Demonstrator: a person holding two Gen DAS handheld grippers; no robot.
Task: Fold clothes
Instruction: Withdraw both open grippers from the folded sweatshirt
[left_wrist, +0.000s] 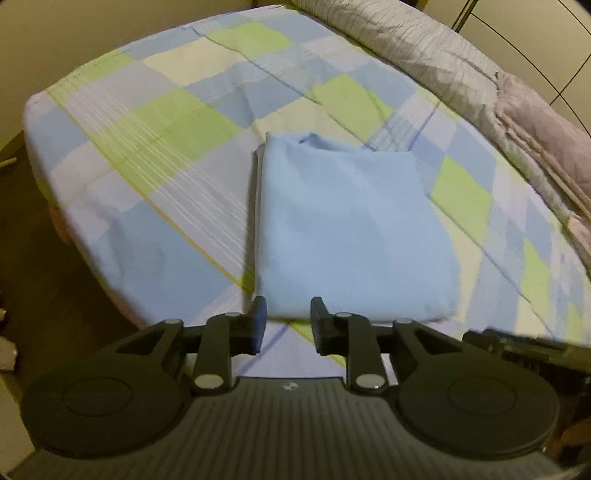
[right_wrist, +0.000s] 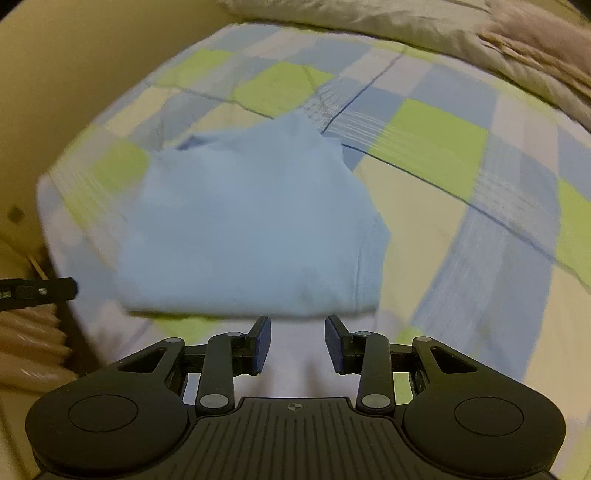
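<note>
A light blue garment (left_wrist: 347, 229) lies folded into a rough rectangle on the bed (left_wrist: 155, 147), over a sheet checked in blue, green and cream. In the left wrist view it fills the middle of the frame, with its near edge just above the fingertips at lower centre. The left gripper (left_wrist: 288, 321) stands over that edge with its jaws apart and nothing between them; only sheet shows in the gap. A grey quilt (left_wrist: 424, 48) runs along the upper right of that frame. At the lower right edge a dark blurred piece of the other tool juts in. In the right wrist view the garment (right_wrist: 240, 229) sits centre left, its near edge just above the right gripper (right_wrist: 297, 339), whose 2 fingers are parted wider, empty, with pale sheet between them. The quilt (right_wrist: 369, 14) crosses the top of this frame.
</note>
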